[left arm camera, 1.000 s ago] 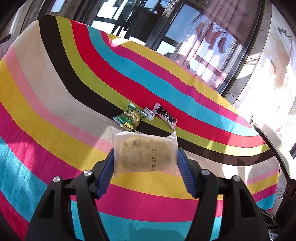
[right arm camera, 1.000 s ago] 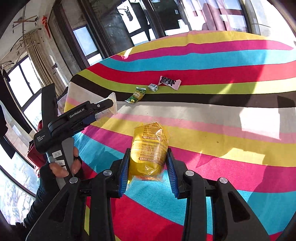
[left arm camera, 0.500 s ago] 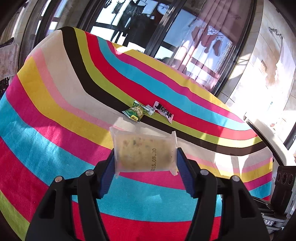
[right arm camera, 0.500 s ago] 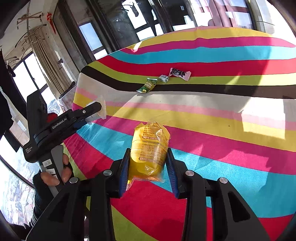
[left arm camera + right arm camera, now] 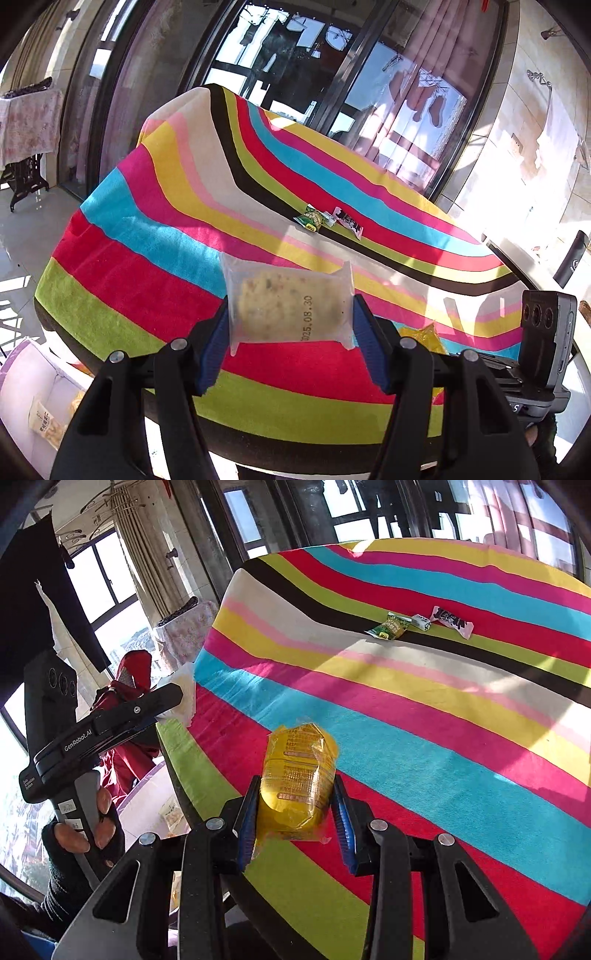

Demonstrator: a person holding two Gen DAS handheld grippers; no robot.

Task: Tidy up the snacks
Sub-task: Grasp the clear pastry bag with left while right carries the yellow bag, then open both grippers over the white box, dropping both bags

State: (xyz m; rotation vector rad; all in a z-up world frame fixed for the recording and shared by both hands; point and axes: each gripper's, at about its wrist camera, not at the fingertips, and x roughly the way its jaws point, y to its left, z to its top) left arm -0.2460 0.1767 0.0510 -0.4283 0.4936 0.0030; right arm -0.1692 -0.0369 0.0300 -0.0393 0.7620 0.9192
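Both grippers have drawn back toward the near edge of the striped tablecloth point(image 5: 155, 206). Left gripper point(image 5: 290, 314) clamps a clear cookie packet point(image 5: 288, 304); right gripper point(image 5: 295, 805) clamps a yellow packet point(image 5: 297, 775). Three sweets point(image 5: 417, 624) lie far across. Only the left view shows a bin point(image 5: 33, 384) below the edge.

I'm seeing two black grippers point(image 5: 290, 332) point(image 5: 295, 808) wearing blue pads and silver screws, the left one point(image 5: 107, 723) showing white "GenRobot.AI" lettering, my hand point(image 5: 85, 834) wearing a black fingerless glove.
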